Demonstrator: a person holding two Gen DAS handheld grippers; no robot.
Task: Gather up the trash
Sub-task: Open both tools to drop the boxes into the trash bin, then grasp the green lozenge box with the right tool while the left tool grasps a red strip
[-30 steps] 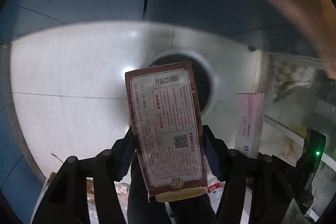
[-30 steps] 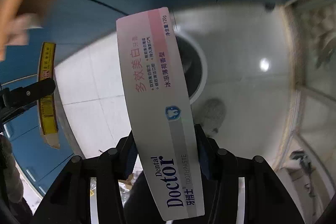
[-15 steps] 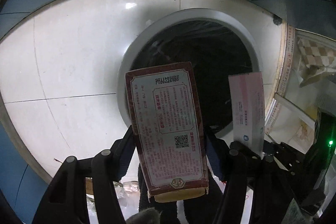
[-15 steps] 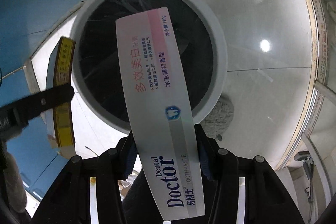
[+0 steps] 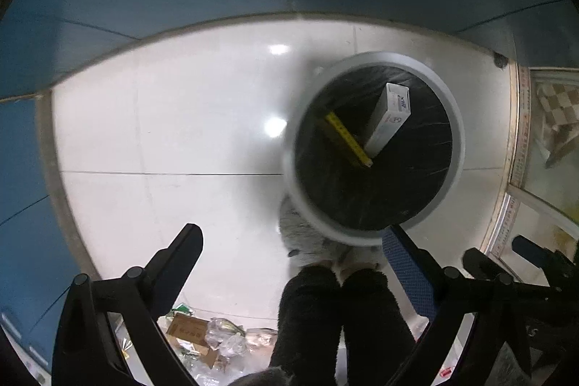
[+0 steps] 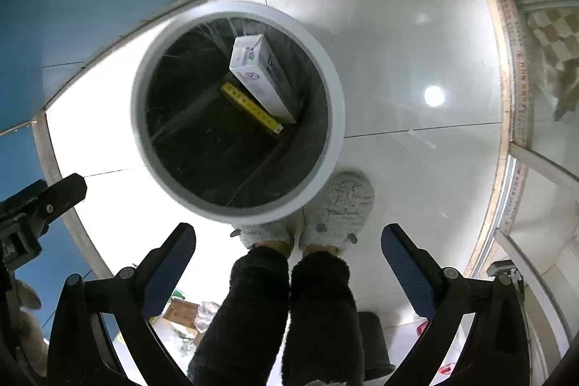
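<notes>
Both boxes have left the jaws since half a second ago and now lie inside the bin [image 6: 237, 198], which stands on the white tile floor [image 5: 173, 118]. The left gripper [image 5: 293, 252] and the right gripper [image 6: 287, 250] each hang above the floor with jaws spread wide and nothing between them. Inside the bin, the toothpaste box [image 6: 262, 75] leans against the black liner, one end up near the rim. The dark box with a yellow edge [image 6: 249, 107] lies just beside it and touching it, most of its body lost against the liner. In the left view the same two boxes appear, the toothpaste box [image 5: 389, 120] and the yellow edge [image 5: 347, 138], the bin's near rim [image 5: 325, 227] blurred. Just below the bin stand grey slippers [image 6: 343, 205] and dark fleecy trouser legs [image 6: 318, 310]. More litter [image 5: 202, 339], crumpled wrappers and a small carton, lies farther from the bin, partly hidden behind the left gripper's frame.
</notes>
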